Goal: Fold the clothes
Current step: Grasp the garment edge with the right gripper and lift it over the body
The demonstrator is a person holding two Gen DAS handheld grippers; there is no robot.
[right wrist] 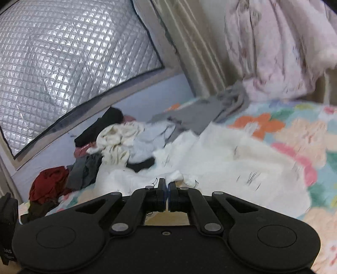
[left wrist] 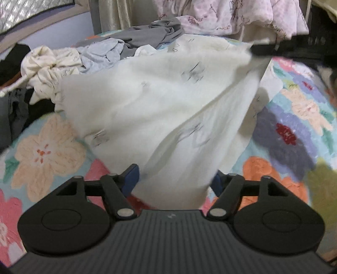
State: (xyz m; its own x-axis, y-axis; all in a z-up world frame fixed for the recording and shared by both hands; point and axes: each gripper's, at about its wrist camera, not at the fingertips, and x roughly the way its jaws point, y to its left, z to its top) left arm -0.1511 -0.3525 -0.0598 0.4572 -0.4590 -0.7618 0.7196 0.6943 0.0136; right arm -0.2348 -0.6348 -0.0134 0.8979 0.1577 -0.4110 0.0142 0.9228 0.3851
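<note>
My left claw (left wrist: 174, 182) stood spread wide, blue pads (left wrist: 131, 177) well apart; the lower end of the white printed garment (left wrist: 160, 109) hung in the gap between them, and neither pad looked pressed against it, though motion blur made the right pad's contact hard to judge. From there the cloth rose up and away to my right claw (left wrist: 271, 50), seen as a dark bar ahead and to the right at the garment's top corner. In its own view, my right claw (right wrist: 167, 195) was pressed together, pinching a small bunched edge of the same white garment (right wrist: 221, 151), which spilled forward and rightward from the tips over the floral quilt (right wrist: 294, 130). Beyond the left claw, ahead and to the left, lay a heap of unfolded clothes (left wrist: 69, 61): cream, pale blue and grey pieces. The same heap (right wrist: 126, 141) sat ahead-left of the right claw, with a dark red piece (right wrist: 50, 181) nearer on the left. A pink printed blanket (left wrist: 221, 14) hung at the far side, above the right claw's reach. Silver quilted panel (right wrist: 69, 63) covered the wall far left.
</note>
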